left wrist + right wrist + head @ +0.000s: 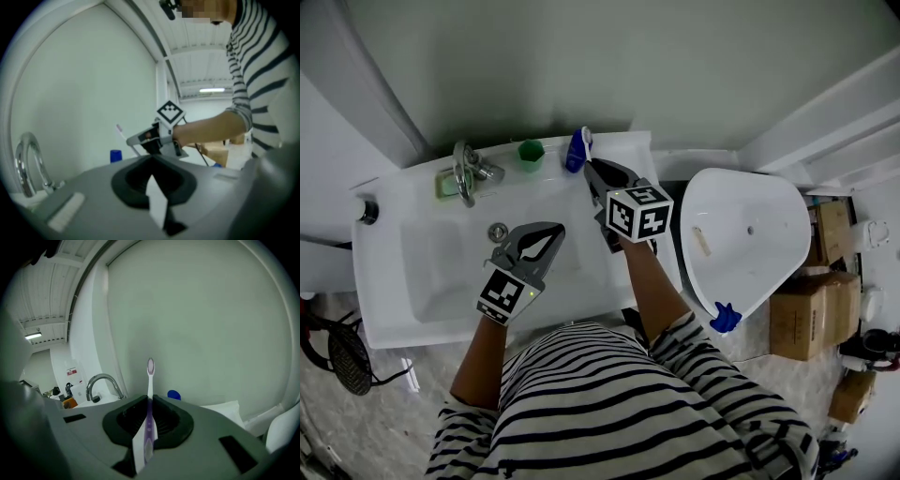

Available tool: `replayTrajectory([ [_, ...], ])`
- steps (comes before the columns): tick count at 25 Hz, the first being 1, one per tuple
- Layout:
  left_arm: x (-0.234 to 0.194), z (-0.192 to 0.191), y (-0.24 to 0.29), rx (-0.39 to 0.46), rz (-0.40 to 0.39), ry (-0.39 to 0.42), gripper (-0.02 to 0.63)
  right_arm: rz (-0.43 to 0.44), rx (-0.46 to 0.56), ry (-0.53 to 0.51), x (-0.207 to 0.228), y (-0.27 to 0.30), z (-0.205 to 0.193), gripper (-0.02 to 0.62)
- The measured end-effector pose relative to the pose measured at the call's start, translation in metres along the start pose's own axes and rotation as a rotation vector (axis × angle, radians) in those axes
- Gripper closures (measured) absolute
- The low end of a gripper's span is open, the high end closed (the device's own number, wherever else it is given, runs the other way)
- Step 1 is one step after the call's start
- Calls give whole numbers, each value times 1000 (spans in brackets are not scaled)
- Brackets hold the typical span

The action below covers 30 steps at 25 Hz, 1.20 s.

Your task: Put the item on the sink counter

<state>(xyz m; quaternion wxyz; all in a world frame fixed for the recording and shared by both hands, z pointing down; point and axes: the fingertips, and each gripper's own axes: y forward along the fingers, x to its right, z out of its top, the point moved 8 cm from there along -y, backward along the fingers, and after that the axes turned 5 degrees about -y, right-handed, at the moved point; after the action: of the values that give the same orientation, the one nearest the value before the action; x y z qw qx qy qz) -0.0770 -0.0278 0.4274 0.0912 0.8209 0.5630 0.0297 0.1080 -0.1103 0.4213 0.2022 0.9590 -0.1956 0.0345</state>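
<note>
Toothbrush is clamped in the right tool. The jaws are closed on its purple handle, which runs up the narrow gap between them. The white neck and head stand clear above the jaw tips, roughly upright in the right gripper view. The lower handle lies back along the gap toward the tool body.

In the head view the right tool is over the back right part of the worktop, with its tips just beside a blue cup. Whether the brush touches the cup cannot be told. A green cup stands to the left of the blue one, and the tap is further left.

The left gripper view shows the right tool from the side. The brush slants up out of its tips, and the blue cup is just beside and below them.

Left tool is over the basin, near the drain. Its jaws are together with nothing between them, as seen in its own view. It is well apart from the brush.

A toilet stands to the right of the worktop.
</note>
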Motion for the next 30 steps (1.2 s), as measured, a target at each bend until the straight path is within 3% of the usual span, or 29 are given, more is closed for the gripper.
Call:
replayTrajectory([
  [14, -14, -12, -30, -10, 89, -37, 601, 155, 198, -51, -36, 53, 40, 558],
  [30, -41, -24, -26, 8, 130, -84, 601, 197, 355, -49, -33, 136, 35, 558],
])
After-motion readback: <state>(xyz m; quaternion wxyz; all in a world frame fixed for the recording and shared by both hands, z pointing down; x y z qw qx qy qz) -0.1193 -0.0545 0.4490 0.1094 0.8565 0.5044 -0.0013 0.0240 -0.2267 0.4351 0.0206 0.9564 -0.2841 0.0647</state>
